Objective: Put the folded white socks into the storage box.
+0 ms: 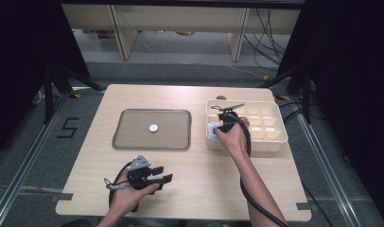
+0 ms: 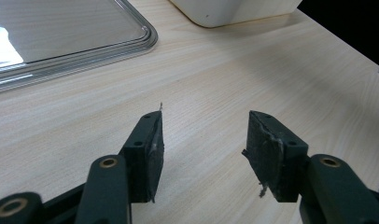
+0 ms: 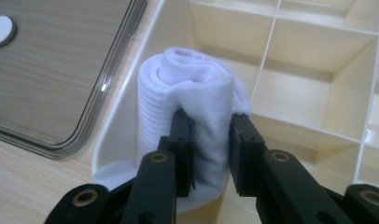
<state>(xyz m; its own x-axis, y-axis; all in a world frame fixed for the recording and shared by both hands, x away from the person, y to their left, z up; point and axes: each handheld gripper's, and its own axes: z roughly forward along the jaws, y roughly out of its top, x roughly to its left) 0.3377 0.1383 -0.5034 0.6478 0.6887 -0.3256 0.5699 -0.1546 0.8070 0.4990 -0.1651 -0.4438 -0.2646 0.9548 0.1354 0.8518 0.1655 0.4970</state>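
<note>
A rolled white cloth stands upright in the near left compartment of the cream divided box. My right gripper is shut on this roll, its pads pressing into the fabric on both sides. From above, the right gripper sits at the box's left end, with the white cloth just showing. My left gripper rests low over the table near the front edge, open, with nothing between its fingers. A small white disc lies in the middle of the clear tray.
The wooden table carries the tray at left centre and the divided box at right. The tray's rim and the box's corner lie ahead of the left gripper. Dark stands and cables flank the table.
</note>
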